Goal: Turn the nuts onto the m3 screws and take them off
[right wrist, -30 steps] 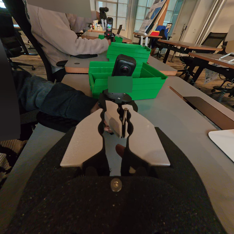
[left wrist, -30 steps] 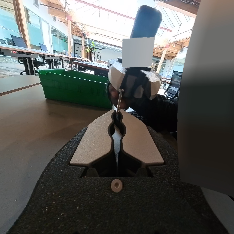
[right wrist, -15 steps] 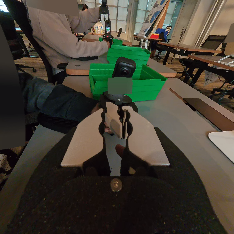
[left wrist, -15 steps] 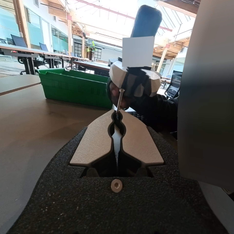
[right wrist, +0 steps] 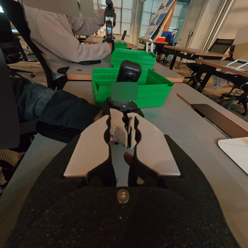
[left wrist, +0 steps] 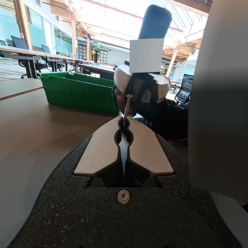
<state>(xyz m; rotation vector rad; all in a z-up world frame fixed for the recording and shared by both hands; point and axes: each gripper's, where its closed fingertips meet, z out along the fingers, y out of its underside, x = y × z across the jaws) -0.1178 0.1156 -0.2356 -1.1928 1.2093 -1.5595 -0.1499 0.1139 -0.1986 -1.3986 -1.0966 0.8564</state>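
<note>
Right now the screw [left wrist: 127, 106] sits pinched at its lower end between the left gripper's [left wrist: 124, 118] closed tips, shank sticking up and out with the head at the far end. I hold it that way so the free length stays clear for a nut to run along it. No nut visible on the shank or anywhere else that I can make out.

Seen from the right wrist view, the same screw [right wrist: 129, 125] stands between the right gripper's [right wrist: 121, 120] fingers, closer to its right finger [right wrist: 147, 134]. Those jaws stand apart, nothing clamped; the left gripper's closed tips [right wrist: 123, 135] poke into that gap too. I judge the right tongs are placed around the screw head to work a nut there, but I can't confirm one.

Beyond the left tongs sits the green bin [right wrist: 154, 96] on the grey table [right wrist: 181, 120]. A second green bin [right wrist: 132, 57] stands behind it on the next table, where another person [right wrist: 56, 34] works.
</note>
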